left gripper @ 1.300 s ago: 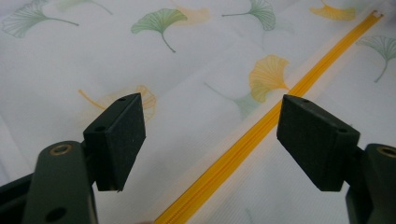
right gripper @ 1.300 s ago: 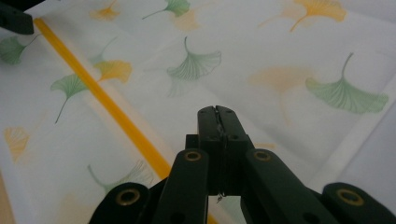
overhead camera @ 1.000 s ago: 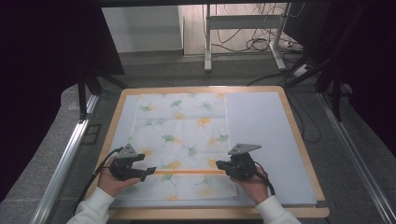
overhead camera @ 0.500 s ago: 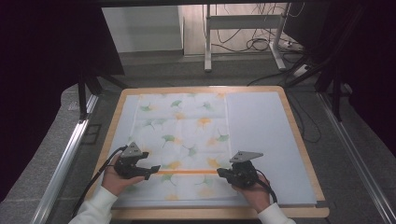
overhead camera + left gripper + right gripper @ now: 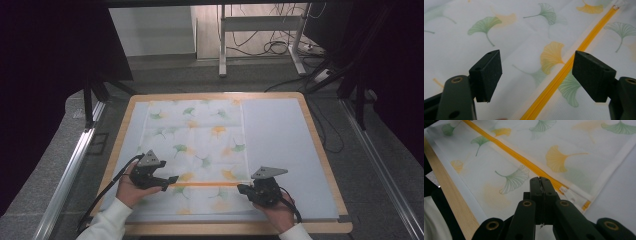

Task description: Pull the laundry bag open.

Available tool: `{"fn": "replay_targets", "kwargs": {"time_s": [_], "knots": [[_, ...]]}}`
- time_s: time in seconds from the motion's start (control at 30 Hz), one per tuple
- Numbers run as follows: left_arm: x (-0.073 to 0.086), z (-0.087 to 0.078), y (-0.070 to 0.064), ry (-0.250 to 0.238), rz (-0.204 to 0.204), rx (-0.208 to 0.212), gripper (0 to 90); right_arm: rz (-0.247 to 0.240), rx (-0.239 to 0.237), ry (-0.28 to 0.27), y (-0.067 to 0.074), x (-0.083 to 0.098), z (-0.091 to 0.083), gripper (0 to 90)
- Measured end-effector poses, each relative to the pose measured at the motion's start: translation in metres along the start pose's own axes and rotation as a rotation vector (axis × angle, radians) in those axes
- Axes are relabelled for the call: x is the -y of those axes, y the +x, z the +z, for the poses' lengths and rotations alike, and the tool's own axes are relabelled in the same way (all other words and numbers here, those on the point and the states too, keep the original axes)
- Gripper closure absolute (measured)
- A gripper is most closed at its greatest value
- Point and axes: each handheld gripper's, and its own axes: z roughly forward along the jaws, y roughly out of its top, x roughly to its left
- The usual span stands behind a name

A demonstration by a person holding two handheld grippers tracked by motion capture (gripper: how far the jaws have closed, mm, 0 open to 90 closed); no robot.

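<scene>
On the table (image 5: pixel 320 150) lies a leaf-print zip pouch (image 5: pixel 200 145); near its front edge, the left hand-held gripper (image 5: pixel 172 180) gapes apart over the yellow zipper (image 5: pixel 210 184), while the right hand-held gripper (image 5: pixel 241 189) is pressed together.

No text, label, brand, number or sign can be read on anything pictured.

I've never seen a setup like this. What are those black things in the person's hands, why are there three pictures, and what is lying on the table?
A person holds a hand-held tool with two jaws in each hand. One camera looks down from above; one rides on each tool, looking along its jaws. On the table lies a ginkgo-leaf printed bag with an orange zipper. The left tool stands open over the zipper, holding nothing. The right tool is shut near the zipper's end; whether it pinches the small white pull is unclear.
</scene>
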Motion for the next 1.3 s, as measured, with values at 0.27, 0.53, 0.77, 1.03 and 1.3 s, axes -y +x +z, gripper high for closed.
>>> {"fn": "replay_targets", "kwargs": {"time_s": [0.27,0.53,0.77,1.03,1.3], "knots": [[-0.015,0.012,-0.013,0.011,0.030,0.053,26.1,0.015,0.014,0.018,-0.002,0.012,-0.006,88.6],[-0.026,0.025,-0.024,0.018,0.052,0.070,26.6,0.003,0.018,0.056,-0.002,0.015,-0.003,88.6],[-0.034,0.034,-0.032,0.023,0.065,0.091,26.8,0.004,0.020,0.087,-0.002,0.018,0.000,88.6],[-0.039,0.039,-0.036,0.021,0.070,0.125,28.7,0.004,0.016,0.099,-0.002,0.021,0.001,88.6],[-0.043,0.047,-0.040,0.038,0.065,0.152,29.7,0.000,0.014,0.105,0.000,0.021,0.002,88.6]]}}
